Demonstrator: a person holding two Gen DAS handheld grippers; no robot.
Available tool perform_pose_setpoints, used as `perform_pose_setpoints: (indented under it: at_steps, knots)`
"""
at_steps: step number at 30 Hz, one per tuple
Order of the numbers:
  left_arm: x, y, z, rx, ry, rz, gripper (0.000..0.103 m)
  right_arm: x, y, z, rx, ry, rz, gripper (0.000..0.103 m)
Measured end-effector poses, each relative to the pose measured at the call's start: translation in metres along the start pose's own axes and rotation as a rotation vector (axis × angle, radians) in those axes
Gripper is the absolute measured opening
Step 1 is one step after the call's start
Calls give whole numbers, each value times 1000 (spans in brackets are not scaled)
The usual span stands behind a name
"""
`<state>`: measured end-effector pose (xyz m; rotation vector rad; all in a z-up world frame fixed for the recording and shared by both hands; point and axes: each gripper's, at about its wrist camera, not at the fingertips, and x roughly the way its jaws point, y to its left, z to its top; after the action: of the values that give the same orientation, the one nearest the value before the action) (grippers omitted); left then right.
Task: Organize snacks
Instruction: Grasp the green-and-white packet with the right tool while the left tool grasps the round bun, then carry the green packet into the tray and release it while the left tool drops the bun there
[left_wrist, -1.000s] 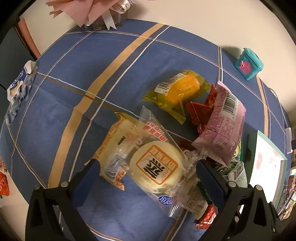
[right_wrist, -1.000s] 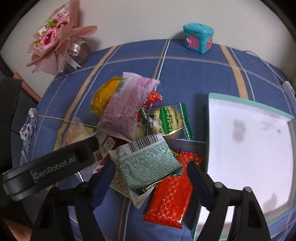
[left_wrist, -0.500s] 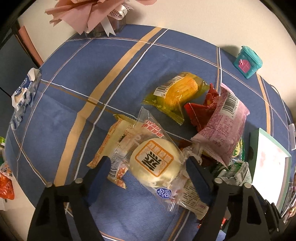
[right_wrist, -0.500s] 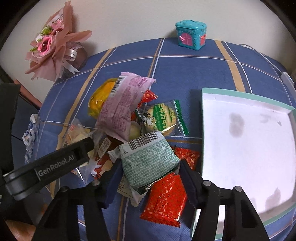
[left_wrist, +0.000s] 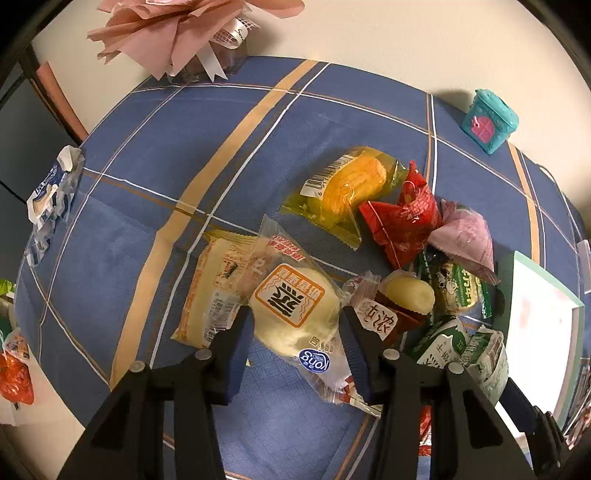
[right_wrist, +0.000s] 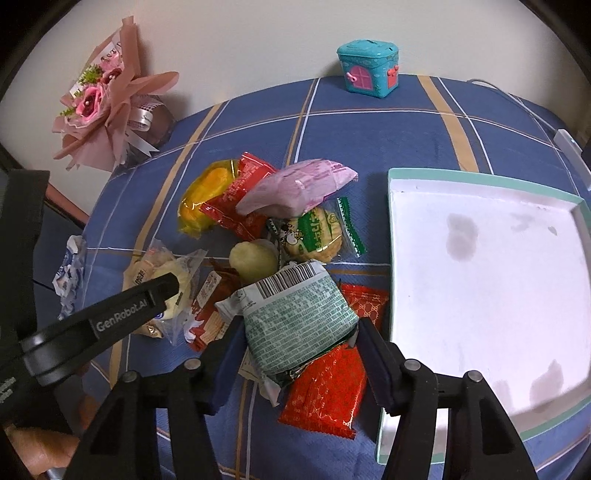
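Since a second ago both claws have closed in: the left claw (left_wrist: 297, 326) now pinches the round bun pack (left_wrist: 291, 310), and the right claw (right_wrist: 301, 341) now pinches the green-white pack (right_wrist: 299, 325). The pink pack (right_wrist: 295, 186) has rolled off the pile top and lies farther back.

Left claw: jaws clenched on the bun pack, pads against both sides. Just left of it, a pale flat pack (left_wrist: 218, 286), partly under the bun. Just right, a small pale cake (left_wrist: 406, 295) in a brown wrapper. Beyond, a red pouch (left_wrist: 400, 218) and a yellow corn pack (left_wrist: 347, 188).

Right claw: jaws grasping the green-white pack, its barcode end pointing away. Under it and to the right, a red foil pack (right_wrist: 325, 391), its corner touching the tray (right_wrist: 480, 181) rim. Tray sits right of the claw, white floor bare apart from stains; open room there. Ahead, a green cracker pack (right_wrist: 317, 232) under the pink pack.

Snacks crowd together between the claws; open blue plaid cloth (right_wrist: 369, 129) lies beyond the pile. Far edge: teal house box (right_wrist: 369, 68), pink bouquet (right_wrist: 107, 103), cream wall behind. Crumpled wrapper (left_wrist: 51, 195) at the cloth's left edge.
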<state>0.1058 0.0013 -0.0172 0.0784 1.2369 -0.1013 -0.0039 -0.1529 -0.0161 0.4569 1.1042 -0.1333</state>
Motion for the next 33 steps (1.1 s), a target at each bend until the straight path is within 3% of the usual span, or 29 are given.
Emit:
perform_pose_setpoints:
  at_steps: [19,33]
  knots:
    - [-46,7,4,-56,-113,-34,45,-35,0,0,13,-74,52,63]
    - [-82,-16,-4,-50,-206,-76,44,-65,-22,-6,20,-127,44,63]
